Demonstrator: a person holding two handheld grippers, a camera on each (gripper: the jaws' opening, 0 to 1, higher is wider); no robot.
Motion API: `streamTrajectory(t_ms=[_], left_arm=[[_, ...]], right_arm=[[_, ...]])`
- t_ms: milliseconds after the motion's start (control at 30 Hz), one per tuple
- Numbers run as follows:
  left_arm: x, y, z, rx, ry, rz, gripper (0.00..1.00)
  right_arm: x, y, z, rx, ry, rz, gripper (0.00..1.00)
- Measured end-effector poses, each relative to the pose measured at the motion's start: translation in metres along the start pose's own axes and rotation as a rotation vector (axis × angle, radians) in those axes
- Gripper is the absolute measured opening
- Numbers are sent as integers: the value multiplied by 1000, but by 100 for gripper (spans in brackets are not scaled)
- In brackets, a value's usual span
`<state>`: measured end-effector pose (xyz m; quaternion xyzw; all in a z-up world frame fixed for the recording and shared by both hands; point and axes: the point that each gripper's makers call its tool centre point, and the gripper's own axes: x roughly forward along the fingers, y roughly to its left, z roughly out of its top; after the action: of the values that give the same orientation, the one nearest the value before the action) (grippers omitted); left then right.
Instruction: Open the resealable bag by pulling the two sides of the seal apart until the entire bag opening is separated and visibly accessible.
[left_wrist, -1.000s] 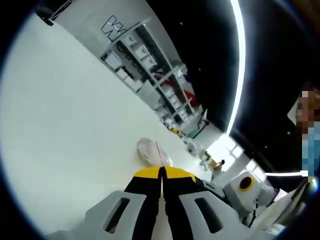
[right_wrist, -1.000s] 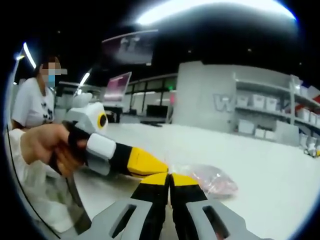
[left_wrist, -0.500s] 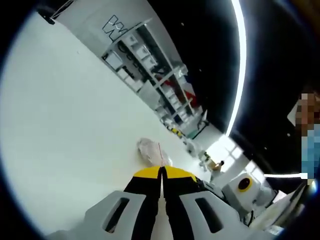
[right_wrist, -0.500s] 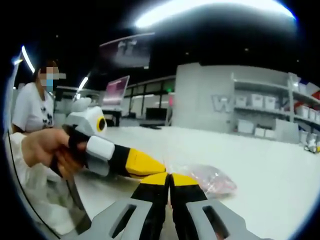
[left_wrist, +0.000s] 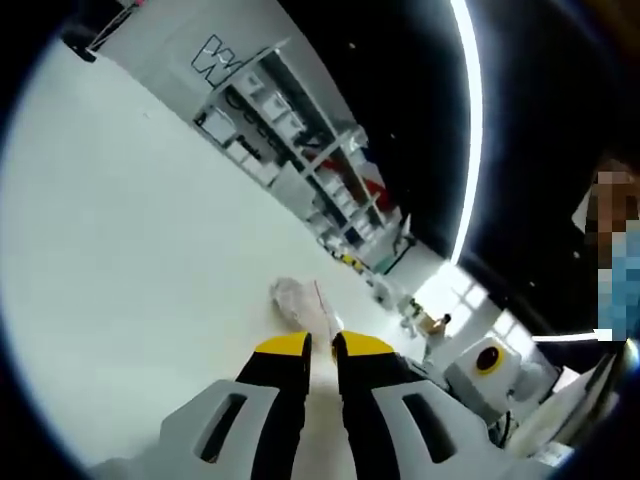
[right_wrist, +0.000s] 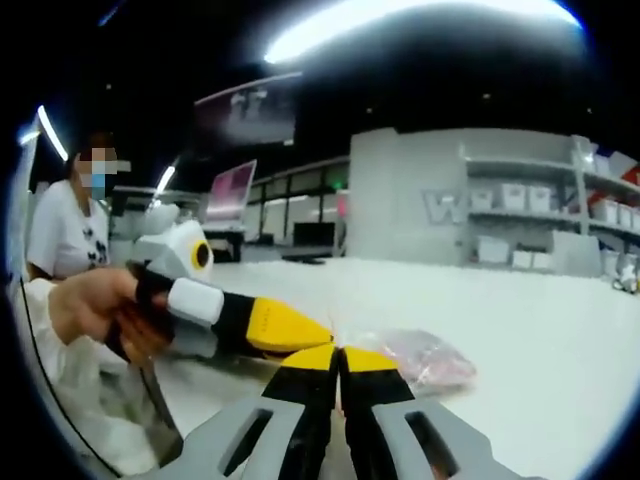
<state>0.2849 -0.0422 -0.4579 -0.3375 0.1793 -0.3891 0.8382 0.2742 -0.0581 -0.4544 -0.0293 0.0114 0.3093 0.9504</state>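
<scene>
Resealable bag (right_wrist: 415, 357) lies on white table (left_wrist: 120, 250) at lower centre, R gripper (right_wrist: 339, 352) clenched on its near edge, L gripper (left_wrist: 320, 342) w/ jaws slightly parted at same edge, held by a hand (right_wrist: 100, 310) at left.

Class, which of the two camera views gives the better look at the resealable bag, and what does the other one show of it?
The right gripper view is better: the resealable bag lies side-on on the white table, its pinkish contents visible just past the hand-held gripper tips. In the left gripper view the bag looks smaller and paler, partly hidden behind that gripper's yellow tips.
</scene>
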Motion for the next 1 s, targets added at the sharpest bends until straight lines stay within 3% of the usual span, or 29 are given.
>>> streamTrajectory(t_ms=[1000], left_arm=[[2, 1, -4, 2, 26, 11, 1]], right_arm=[[1, 1, -3, 2, 13, 3, 0]])
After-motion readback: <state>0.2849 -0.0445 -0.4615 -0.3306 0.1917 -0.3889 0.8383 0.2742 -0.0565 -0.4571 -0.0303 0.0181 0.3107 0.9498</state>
